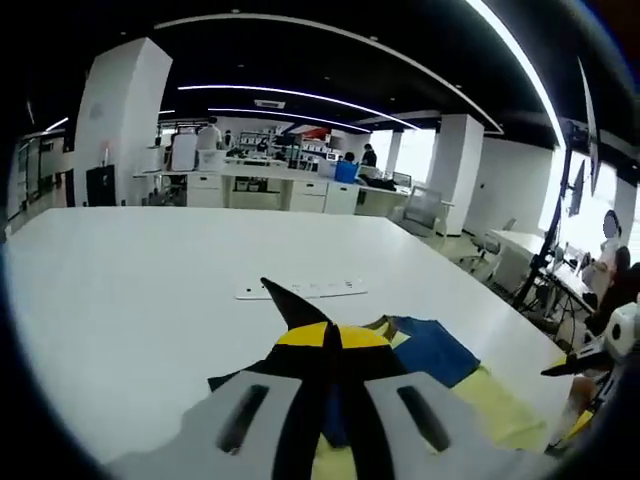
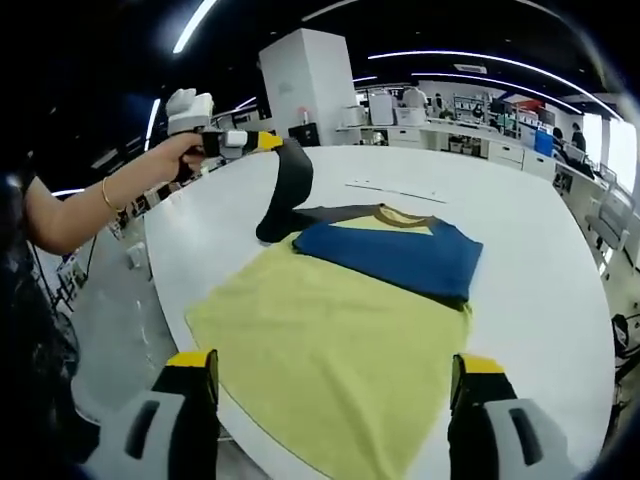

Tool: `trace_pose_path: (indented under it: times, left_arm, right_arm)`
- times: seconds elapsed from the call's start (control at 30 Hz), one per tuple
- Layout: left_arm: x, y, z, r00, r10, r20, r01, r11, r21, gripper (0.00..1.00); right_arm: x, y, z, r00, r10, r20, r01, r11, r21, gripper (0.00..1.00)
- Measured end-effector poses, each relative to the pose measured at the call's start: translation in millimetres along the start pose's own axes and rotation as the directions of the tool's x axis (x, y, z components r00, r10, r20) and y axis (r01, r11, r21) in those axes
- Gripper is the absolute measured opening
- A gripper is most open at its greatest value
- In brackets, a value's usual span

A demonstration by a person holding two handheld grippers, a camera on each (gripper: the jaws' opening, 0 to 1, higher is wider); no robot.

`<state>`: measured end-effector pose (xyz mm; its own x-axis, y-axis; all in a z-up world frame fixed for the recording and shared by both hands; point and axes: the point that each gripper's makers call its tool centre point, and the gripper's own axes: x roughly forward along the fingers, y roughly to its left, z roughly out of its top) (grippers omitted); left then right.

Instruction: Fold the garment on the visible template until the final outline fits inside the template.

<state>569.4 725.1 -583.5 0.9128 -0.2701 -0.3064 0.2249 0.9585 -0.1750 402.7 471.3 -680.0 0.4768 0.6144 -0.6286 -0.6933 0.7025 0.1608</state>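
garment, a t-shirt with a yellow body, blue panel and dark sleeves, lies spread on a large white table in an open office. in the right gripper view the yellow body runs from the near table edge toward the middle, mostly flat. the blue part lies folded across the upper end of the shirt, just below a brown-trimmed neckline. no separate template outline can be made out under the cloth.

left gripper enters the right gripper view from the upper left, held in a person's hand with a bracelet on the wrist. its yellow-tipped jaws are closed together on the dark sleeve, which is lifted off the table and hangs down in a strip to the shirt's shoulder. in the left gripper view the same jaws rise from the bottom edge, pressed together, with a dark point of sleeve fabric sticking up between them.

right gripper has its two jaws rising from the bottom of its own view, spread wide apart and holding nothing, above the near hem of the yellow body. it also shows at the far right of the left gripper view.

a thin white strip lies flat on the table beyond the shirt. desks, white pillars and ceiling light lines fill the background.
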Motion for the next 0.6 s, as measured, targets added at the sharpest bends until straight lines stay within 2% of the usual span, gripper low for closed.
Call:
trace_pose_path:
  times: [0.6]
  left_arm:
    - [27,-57.9,-7.9,0.993,-0.112,-0.024,0.112,0.994,0.003,0.00]
  right_arm:
    - [-6,-8,-5.7,1.000,-0.029,0.005,0.028,0.999,0.030,0.97]
